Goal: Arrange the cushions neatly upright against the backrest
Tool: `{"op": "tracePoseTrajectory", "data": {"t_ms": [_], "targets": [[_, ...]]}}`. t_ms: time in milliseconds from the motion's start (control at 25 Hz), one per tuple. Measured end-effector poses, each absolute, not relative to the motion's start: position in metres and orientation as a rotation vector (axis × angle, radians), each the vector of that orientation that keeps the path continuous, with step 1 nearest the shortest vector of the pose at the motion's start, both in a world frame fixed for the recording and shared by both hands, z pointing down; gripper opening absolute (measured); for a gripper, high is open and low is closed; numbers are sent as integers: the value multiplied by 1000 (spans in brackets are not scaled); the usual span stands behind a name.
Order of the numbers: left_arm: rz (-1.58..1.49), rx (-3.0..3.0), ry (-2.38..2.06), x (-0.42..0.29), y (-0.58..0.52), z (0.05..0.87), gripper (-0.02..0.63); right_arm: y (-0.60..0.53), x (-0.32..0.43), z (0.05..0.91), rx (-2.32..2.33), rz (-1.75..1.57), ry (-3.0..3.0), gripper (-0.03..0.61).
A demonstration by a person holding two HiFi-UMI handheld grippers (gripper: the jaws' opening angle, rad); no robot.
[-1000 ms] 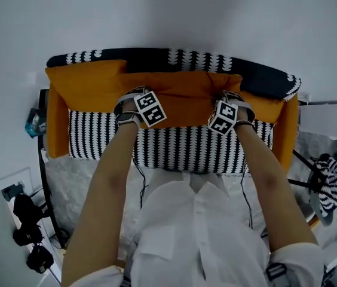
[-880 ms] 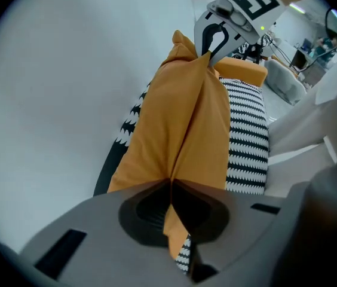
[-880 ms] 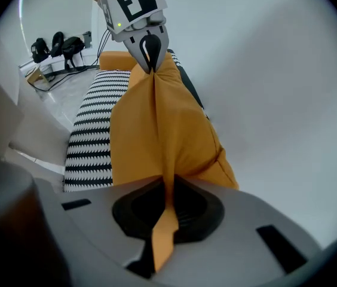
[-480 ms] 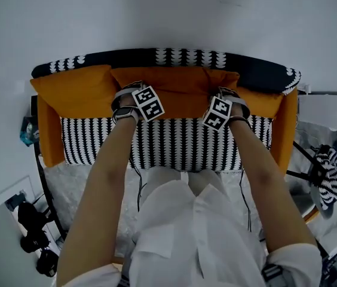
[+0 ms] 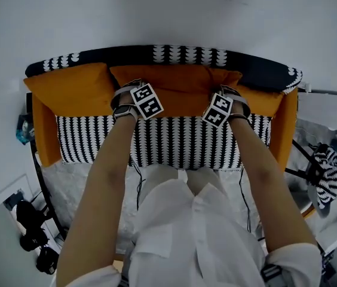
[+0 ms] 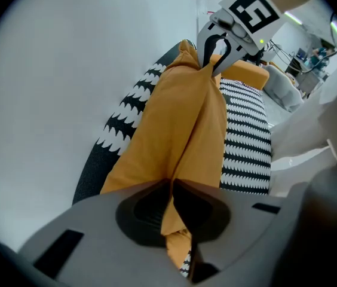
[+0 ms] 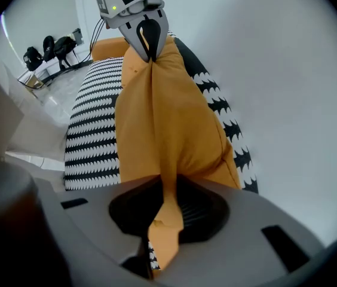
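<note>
Cushion (image 5: 177, 84) shifted back against backrest (image 5: 259, 72); plain orange (top creased).

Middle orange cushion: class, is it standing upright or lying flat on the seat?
Upright: the middle orange cushion stands on edge along the backrest, above the striped seat.

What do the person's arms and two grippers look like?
The left claw and right claw are dark grey; each gripper carries a white cube with black square markers. Thin dark cables trail back. The shirt is white, forearms uncovered. Both claws have just been opening, orange cushion fabric between them.
</note>
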State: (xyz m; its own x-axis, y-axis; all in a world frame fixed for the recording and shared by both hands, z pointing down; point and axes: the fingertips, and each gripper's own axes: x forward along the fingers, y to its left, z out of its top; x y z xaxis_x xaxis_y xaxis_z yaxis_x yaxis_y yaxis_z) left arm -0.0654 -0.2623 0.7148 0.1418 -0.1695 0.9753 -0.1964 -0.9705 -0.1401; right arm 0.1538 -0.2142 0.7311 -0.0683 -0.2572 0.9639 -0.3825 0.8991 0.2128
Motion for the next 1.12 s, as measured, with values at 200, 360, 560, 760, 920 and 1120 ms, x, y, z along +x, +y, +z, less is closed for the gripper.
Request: {"op": "tracePoseTrajectory", "data": {"t_ms": [200, 360, 560, 760, 920, 1120], "targets": [[1925, 2343, -364, -62, -262, 713, 87, -221, 157, 726, 493, 118, -1658, 112], [1801, 2332, -436, -60, -268, 701, 133, -229, 157, 712, 534, 140, -1675, 126], [1515, 2357, -602, -57, -271, 669, 220, -240, 155, 674, 703, 251, -1775, 150], [1166, 2328, -719, -55, -257, 631, 203, -242, 161, 619, 957, 458, -1920, 150], [838, 2301, -819, -58, -249, 586, 165, -228, 162, 579, 1138, 668, -2069, 150], [592, 2317, -921, -63, -231, 533, 89, -201, 150, 526, 1266, 939, -2355, 96]]}}
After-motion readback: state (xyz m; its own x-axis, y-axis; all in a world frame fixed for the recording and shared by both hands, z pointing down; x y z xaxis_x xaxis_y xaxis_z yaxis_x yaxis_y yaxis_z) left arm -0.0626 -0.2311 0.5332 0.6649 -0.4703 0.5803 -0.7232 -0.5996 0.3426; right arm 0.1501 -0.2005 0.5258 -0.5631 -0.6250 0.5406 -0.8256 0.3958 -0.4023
